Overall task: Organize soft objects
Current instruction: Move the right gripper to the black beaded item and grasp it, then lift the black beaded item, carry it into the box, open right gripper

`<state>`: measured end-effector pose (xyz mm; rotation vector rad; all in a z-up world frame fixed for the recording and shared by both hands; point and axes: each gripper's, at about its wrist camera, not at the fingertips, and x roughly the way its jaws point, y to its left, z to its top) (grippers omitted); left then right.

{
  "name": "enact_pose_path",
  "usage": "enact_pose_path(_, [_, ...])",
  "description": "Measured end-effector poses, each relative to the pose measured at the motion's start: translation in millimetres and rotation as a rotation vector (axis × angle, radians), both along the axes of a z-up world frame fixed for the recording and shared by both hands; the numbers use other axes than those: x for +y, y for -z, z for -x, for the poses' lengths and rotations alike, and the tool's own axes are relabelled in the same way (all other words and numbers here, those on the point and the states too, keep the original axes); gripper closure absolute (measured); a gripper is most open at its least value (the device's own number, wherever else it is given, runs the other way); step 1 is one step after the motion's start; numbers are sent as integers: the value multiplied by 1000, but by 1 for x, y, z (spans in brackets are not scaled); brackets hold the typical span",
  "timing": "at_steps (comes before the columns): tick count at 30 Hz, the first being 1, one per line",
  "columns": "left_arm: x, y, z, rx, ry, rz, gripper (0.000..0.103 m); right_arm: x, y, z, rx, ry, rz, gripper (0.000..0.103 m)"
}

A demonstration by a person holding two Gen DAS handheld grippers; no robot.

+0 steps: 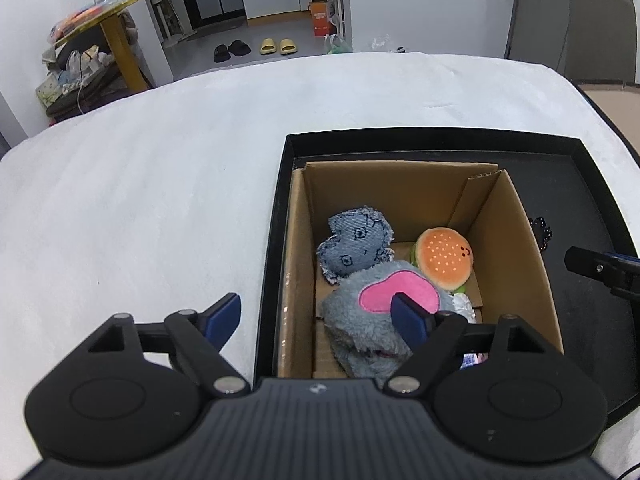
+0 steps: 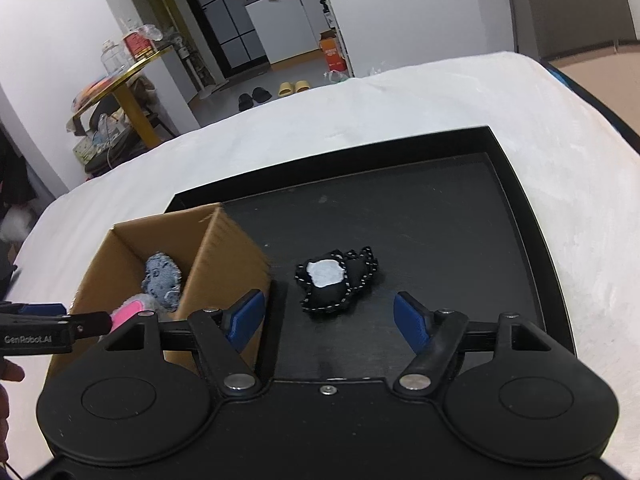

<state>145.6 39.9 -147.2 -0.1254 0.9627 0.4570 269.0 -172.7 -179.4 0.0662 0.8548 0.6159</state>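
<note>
A white padded surface (image 1: 140, 184) fills the left side. The left gripper (image 1: 316, 316) hovers there with its fingers spread wide and empty, one over the white cover, the other over the cardboard box (image 1: 298, 264). The box sits in the left part of a black tray (image 2: 516, 208). It holds three soft toys that can be seen: one denim toy (image 1: 356, 248) at 12 o'clock from the left gripper, one burger plush (image 1: 444, 258) at 1 o'clock, and one grey plush with a pink patch (image 1: 360, 320) nearest.

Further right, one black toy with a white patch (image 2: 332, 280) lies alone on the tray floor. It is at 12 o'clock from the right gripper (image 2: 328, 320), near it, its long axis running roughly 8 to 2 o'clock. The right gripper is spread, empty, and clearly the nearer one.
</note>
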Motion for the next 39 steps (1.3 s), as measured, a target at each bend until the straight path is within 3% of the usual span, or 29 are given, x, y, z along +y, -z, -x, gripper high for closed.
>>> enact_pose_path(14, [-16, 2, -18, 28, 13, -54, 14, -7, 24, -20, 33, 27, -31, 32])
enact_pose_path(30, [-15, 3, -20, 27, 17, -49, 11, 15, 41, -29, 31, -45, -11, 36])
enact_pose_path(33, [-13, 4, -19, 26, 21, -49, 11, 17, 41, -27, 12, -48, 10, 46])
enact_pose_path(37, [-12, 3, -18, 27, 21, -59, 11, 24, 37, -24, 6, -112, 94, 84])
enact_pose_path(39, [-12, 3, -19, 33, 22, -61, 11, 21, 33, -23, 17, -120, 111, 86])
